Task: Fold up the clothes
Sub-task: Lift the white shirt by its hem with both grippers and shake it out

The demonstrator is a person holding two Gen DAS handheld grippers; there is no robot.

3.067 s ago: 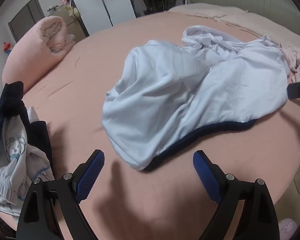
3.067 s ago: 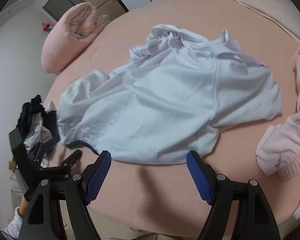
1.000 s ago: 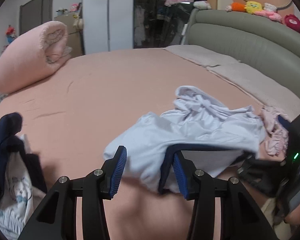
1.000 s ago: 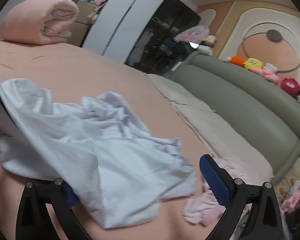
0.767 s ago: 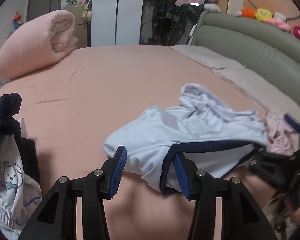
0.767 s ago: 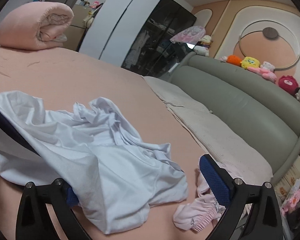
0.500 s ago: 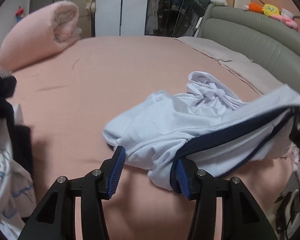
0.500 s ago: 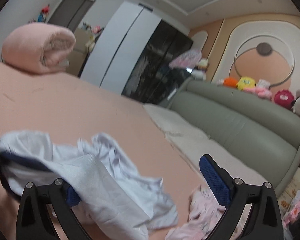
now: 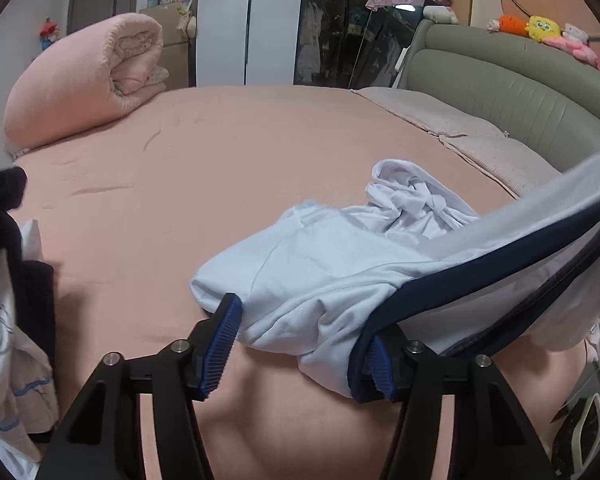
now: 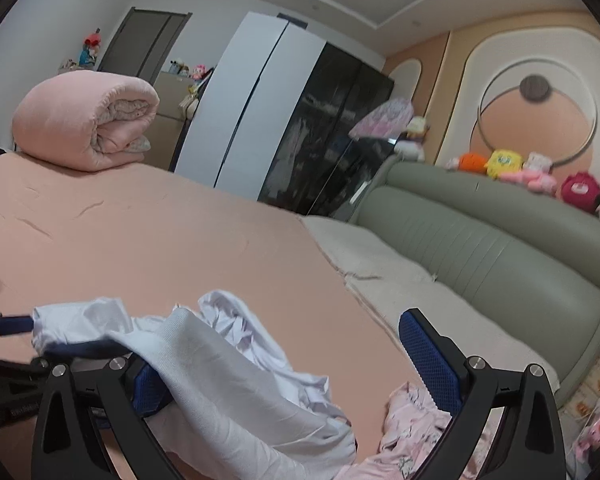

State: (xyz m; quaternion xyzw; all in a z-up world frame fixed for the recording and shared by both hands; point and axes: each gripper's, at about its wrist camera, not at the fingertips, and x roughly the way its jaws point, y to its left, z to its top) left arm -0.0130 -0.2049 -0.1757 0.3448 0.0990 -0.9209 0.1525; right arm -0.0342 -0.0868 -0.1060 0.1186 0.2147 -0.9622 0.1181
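A: Why is the white shirt strung up like that instead of lying flat on the bed?

B: I'd say it is being lifted by its navy-trimmed hem to shake out and spread before any fold. Most of it sits bunched on the pink sheet, toward 3 o'clock in the left wrist view, and the hem runs taut from the left tongs up to 2 o'clock, off the frame edge.

A: Do the left tongs have it?

B: Their jaws are opening. The hem lies against the right-hand pad only, with cloth sagging in the gap; the other pad stands clear, so nothing is pinched.

A: And the right tongs?

B: Spread wide. The cloth drapes over the left-hand finger, hooked rather than clamped; the far pad is bare.

A: How are the hands posed?

B: The left tongs tip down toward the mattress at its near edge. The right ones sit nearly level, looking across at the headboard.

A: Anything else nearby?

B: A pink garment at 5 o'clock in the right view, and a rolled pink quilt at 10 o'clock, well apart.
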